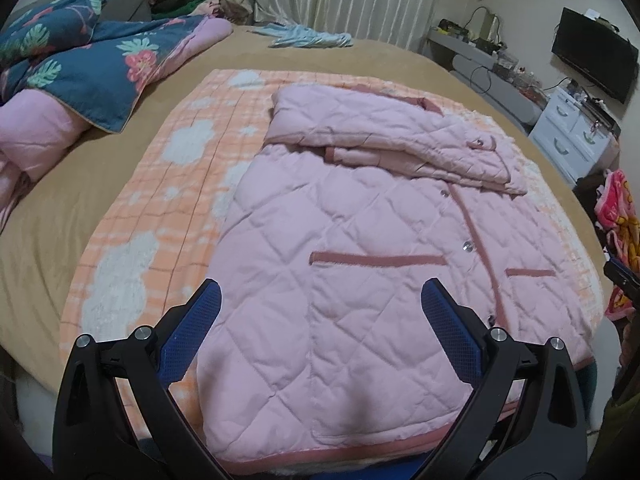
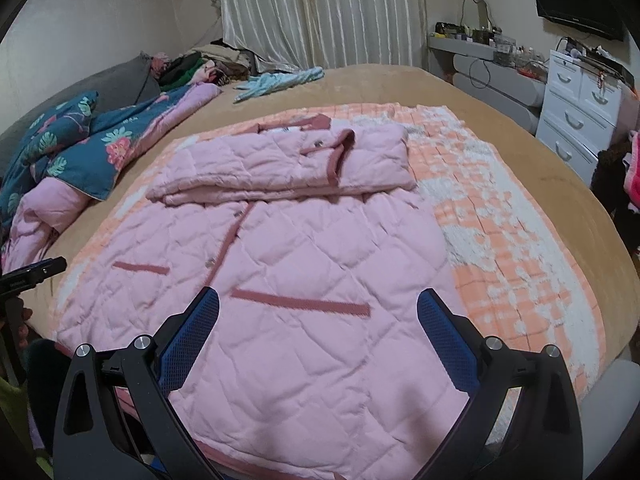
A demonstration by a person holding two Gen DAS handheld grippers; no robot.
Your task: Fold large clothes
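Observation:
A pink quilted jacket point(image 1: 352, 248) with darker pink trim and snap buttons lies flat on an orange-and-white checked blanket point(image 1: 168, 216) on the bed. Its sleeves are folded across the chest near the collar point(image 1: 400, 140). My left gripper point(image 1: 320, 304) is open and empty above the jacket's hem on its left side. In the right wrist view the same jacket point(image 2: 304, 264) lies front up, sleeves folded across point(image 2: 288, 164). My right gripper point(image 2: 318, 312) is open and empty above the hem on its right side. The tip of the left gripper point(image 2: 36, 272) shows at the left edge.
A blue floral duvet with pink lining point(image 1: 80, 68) is bunched at the bed's far left. A light blue garment point(image 1: 308, 38) lies near the curtain. White drawers point(image 1: 568, 132), a shelf and a wall TV point(image 1: 592, 52) stand right of the bed. Bright clothes point(image 1: 616, 216) hang at the right edge.

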